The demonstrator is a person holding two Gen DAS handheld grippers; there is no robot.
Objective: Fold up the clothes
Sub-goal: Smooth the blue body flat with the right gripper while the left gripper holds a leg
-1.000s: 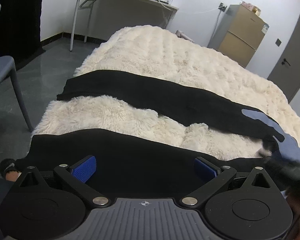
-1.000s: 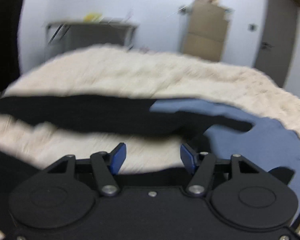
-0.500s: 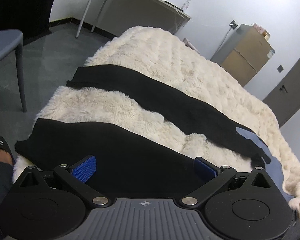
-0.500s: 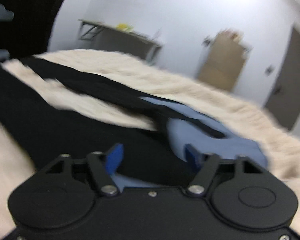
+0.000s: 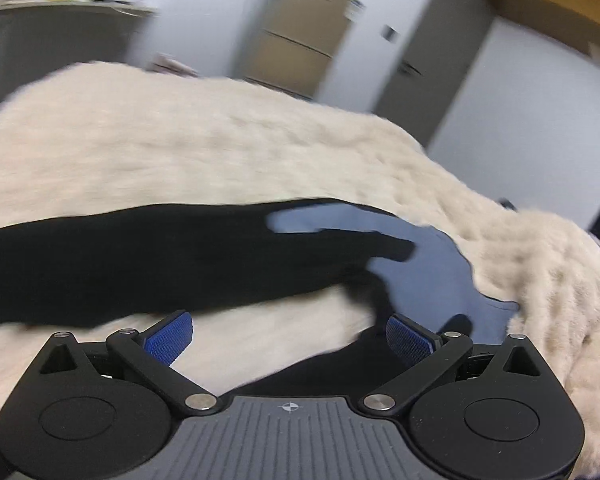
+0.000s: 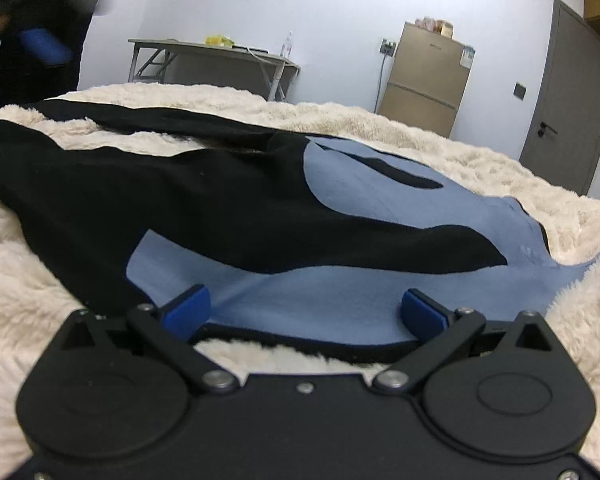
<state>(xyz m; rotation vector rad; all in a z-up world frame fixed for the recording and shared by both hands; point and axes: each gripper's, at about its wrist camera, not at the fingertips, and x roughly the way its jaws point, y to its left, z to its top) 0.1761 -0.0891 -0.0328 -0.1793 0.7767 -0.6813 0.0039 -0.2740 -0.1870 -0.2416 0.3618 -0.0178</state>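
A pair of black trousers with light blue panels [image 6: 236,208] lies flat on a cream fluffy blanket [image 6: 440,136]. In the right wrist view my right gripper [image 6: 305,312] is open wide, low over the near hem of the blue part, with nothing between its blue pads [image 6: 190,305]. The blurred left wrist view shows the same black and blue trousers [image 5: 172,260] across the middle. My left gripper [image 5: 290,334] is open above the blanket, between the two black legs, holding nothing.
Beyond the bed stand a grey folding table [image 6: 216,60], a brown fridge [image 6: 428,80] and a grey door [image 6: 568,96] against the white wall. A person's dark sleeve and another blue pad [image 6: 40,46] show at the upper left.
My left gripper swung right, from the trouser legs' ends toward the blue waist area. My right gripper dropped closer to the garment and its jaws opened wider.
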